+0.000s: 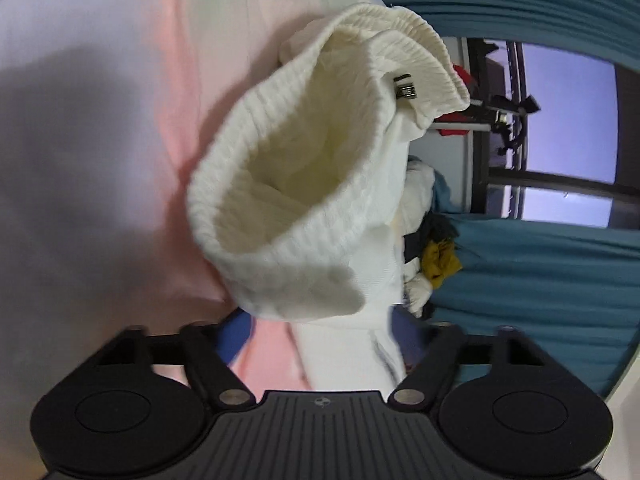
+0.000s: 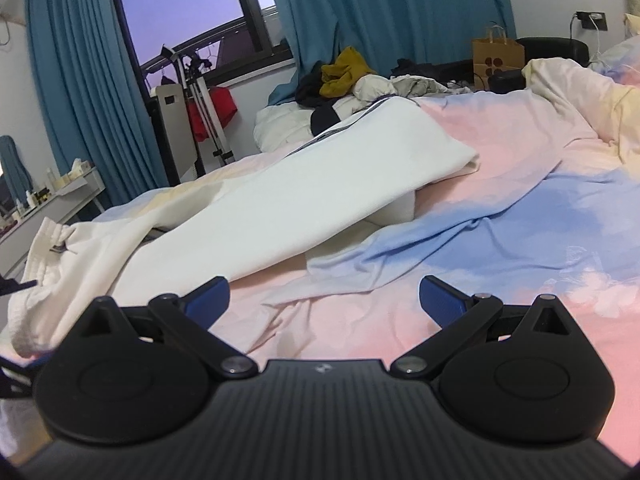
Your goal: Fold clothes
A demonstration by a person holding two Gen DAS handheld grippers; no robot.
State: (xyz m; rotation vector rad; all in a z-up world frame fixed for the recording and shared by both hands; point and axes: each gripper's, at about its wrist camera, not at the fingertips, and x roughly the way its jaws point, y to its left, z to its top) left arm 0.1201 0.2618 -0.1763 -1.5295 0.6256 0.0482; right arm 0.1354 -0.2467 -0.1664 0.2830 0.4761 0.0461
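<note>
White trousers [image 2: 248,216] stretched across pink-and-blue bedsheet [image 2: 500,216], ribbed waistband [image 1: 288,184] gaping just before left gripper [image 1: 320,332] (view rolled sideways). Its jaws part-open, cloth between; grip cannot be told. Right gripper [image 2: 325,300] wide open, empty, above sheet.

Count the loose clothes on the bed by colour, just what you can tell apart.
White: 1, the long garment lying across the bedspread.
Mustard yellow: 1, on the far pile.
Black: 1, on the same pile.
Total: 3; other pale pieces are too crumpled to separate.
</note>
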